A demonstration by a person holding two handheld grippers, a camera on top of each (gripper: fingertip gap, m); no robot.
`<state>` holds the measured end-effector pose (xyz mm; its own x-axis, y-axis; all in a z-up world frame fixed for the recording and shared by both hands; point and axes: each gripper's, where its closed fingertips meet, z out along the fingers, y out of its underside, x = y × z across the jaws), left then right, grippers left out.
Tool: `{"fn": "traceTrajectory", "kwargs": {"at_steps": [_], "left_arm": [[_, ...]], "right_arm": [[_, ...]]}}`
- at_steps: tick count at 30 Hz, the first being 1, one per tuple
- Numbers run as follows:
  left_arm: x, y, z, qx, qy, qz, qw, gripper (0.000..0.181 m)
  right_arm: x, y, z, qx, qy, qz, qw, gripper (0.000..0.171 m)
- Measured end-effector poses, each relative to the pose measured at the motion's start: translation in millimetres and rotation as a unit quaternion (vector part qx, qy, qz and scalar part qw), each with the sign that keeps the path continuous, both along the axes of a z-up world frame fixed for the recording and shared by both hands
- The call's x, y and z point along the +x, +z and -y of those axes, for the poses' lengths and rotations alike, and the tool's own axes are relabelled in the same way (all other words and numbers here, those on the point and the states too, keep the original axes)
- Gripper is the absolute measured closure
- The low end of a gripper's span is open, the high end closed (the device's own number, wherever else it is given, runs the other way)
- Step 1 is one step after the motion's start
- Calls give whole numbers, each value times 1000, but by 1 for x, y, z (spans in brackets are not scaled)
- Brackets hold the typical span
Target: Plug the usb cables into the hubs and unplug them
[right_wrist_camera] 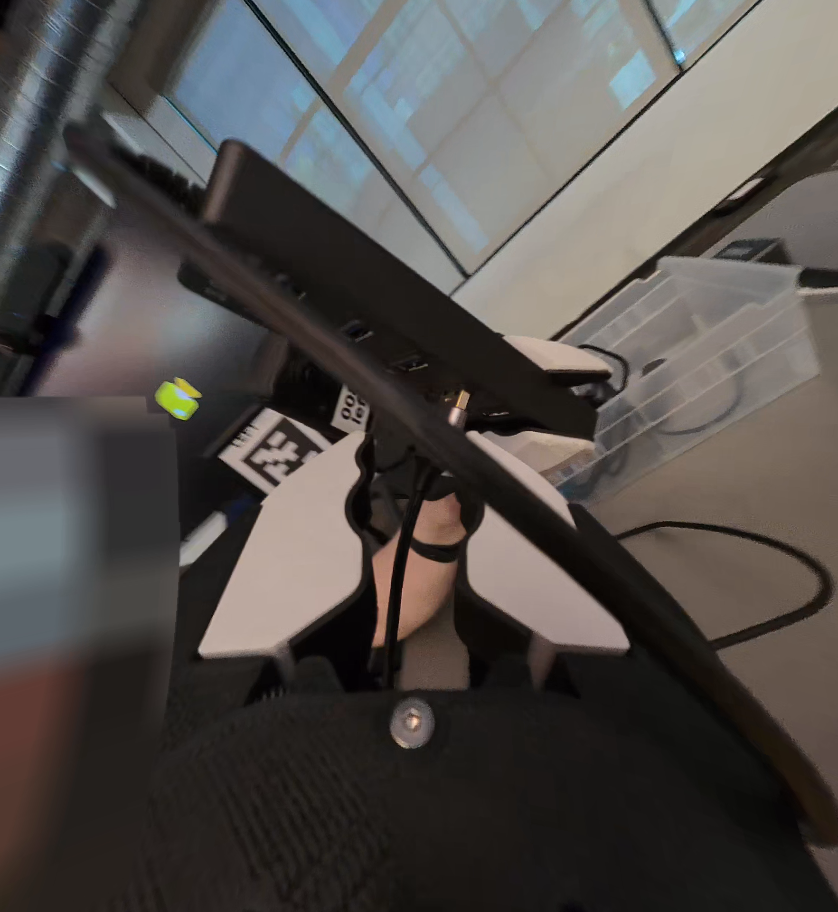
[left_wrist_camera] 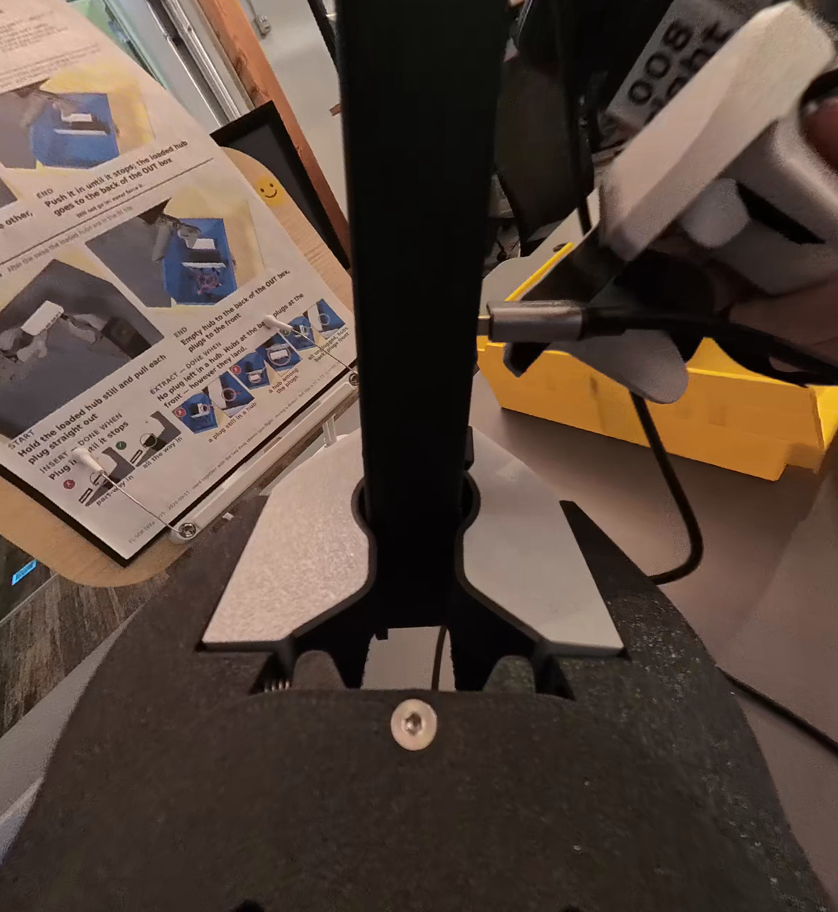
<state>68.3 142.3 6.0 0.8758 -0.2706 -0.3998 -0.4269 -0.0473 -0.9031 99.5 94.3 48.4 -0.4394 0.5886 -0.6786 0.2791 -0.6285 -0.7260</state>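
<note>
The left gripper (left_wrist_camera: 414,474) had its jaws pinching the black USB hub (left_wrist_camera: 414,247), which stood upright between the white fingers (left_wrist_camera: 303,543) and rose out of the top of the left wrist view. In the right wrist view the hub (right_wrist_camera: 382,296) ran diagonally, its row of ports facing the camera. The right gripper (right_wrist_camera: 414,444) had its jaws pressed on a USB cable (right_wrist_camera: 397,567) just behind the metal plug (right_wrist_camera: 457,407). In the left wrist view this plug (left_wrist_camera: 530,321) pointed horizontally at the hub's right edge, close to it but apart. In the right wrist view the plug tip sat just beside the hub's port face; whether it touched a port could not be determined. A yellow bin (left_wrist_camera: 678,409) stood on the grey worktop (left_wrist_camera: 752,567) to the right of the hub, behind the plug. An instruction sheet (left_wrist_camera: 125,296) on a tilted wooden board (left_wrist_camera: 61,533) stood to the left of the hub. A clear plastic container (right_wrist_camera: 703,345) sat on the worktop beyond the hub's lower end.
</note>
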Motion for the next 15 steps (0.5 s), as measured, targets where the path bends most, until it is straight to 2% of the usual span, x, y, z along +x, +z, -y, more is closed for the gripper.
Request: {"fn": "traceTrajectory", "kwargs": {"at_steps": [6,15], "left_arm": [[4,4,1,-8,13,24,1000,155],[8,13,6,-5,22,57,998,155]], "right_arm": [[0,1,1,143,-88,18,986,137],[-1,10,3,280,-194,20,940,136]]}}
